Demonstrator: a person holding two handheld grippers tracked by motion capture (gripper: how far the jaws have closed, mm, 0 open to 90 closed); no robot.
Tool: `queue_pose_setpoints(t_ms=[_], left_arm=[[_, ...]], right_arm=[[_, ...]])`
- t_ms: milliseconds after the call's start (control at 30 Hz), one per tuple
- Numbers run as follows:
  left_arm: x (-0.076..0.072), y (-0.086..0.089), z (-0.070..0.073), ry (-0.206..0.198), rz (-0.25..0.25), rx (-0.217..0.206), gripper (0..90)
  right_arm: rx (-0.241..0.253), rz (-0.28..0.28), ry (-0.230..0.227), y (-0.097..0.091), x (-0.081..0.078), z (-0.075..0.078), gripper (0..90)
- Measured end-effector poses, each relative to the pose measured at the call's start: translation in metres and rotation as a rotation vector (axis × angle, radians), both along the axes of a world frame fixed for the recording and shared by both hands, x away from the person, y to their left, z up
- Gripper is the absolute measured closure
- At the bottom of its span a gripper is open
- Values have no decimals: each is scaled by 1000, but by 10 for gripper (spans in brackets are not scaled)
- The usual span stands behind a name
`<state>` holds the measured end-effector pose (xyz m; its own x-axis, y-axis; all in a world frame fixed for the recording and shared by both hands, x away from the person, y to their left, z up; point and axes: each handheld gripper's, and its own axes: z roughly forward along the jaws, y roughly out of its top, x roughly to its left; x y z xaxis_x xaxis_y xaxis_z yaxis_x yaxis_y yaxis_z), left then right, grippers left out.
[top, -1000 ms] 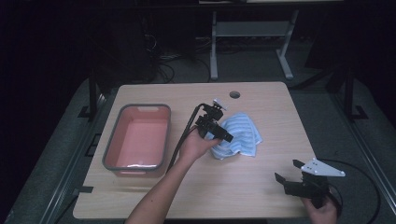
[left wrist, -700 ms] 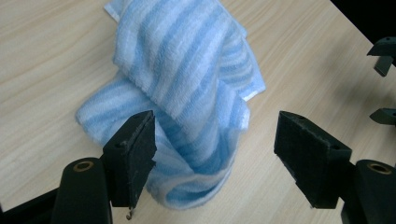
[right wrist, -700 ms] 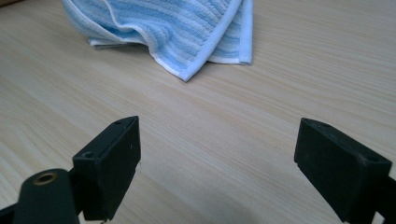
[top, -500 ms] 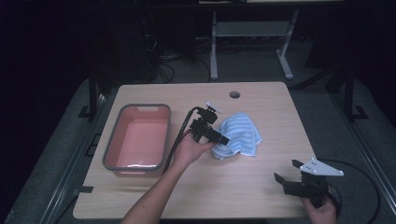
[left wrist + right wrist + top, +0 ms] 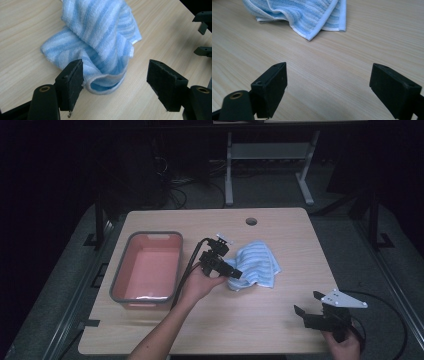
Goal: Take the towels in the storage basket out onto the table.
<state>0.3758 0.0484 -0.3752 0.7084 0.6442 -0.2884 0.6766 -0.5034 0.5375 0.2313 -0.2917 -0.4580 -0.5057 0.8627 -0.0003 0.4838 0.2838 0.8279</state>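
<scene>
**Left claw poised wide at the towel's near fold**

Your left gripper (image 5: 231, 270) sits at the left edge of the blue striped towel (image 5: 255, 268), which lies crumpled near the middle of the table (image 5: 280, 230). In the left gripper view its jaws stand wide apart, with a rolled fold of the towel (image 5: 100, 45) lying between them, closer to the left pad; neither pad presses on the cloth, and the rest of the towel heaps up beyond them.

Your right gripper (image 5: 308, 307) rests near the table's front right corner, well apart from the towel. Its jaws are spread wide too, with bare wood between them, and in the right gripper view a white-edged corner of the towel (image 5: 307, 15) lies farther off.

The pink tub (image 5: 119, 285) with its grey rim stands on the left of the table, just beside your left forearm
</scene>
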Motion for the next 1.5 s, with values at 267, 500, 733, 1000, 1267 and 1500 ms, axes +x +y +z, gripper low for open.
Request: queue_pose_setpoints(t_ms=[267, 500, 733, 1000, 1267, 1500], left_arm=[[-4, 7, -6, 8, -1, -13, 289], [-8, 12, -11, 13, 0, -20, 287], [-14, 18, -15, 19, -4, -38, 288], [-18, 24, -18, 18, 1, -45, 287], [-25, 28, -22, 17, -2, -43, 285], [-31, 31, -26, 18, 0, -48, 284]], right_arm=[[-2, 0, 4, 0, 1, -1, 141], [-3, -2, 7, 0, 0, -1, 141], [-4, 0, 10, 1, 1, -2, 142], [-6, 1, 16, 3, 1, -3, 141], [-9, 0, 17, 2, 2, -3, 142], [-11, -1, 17, 3, 2, -3, 141]])
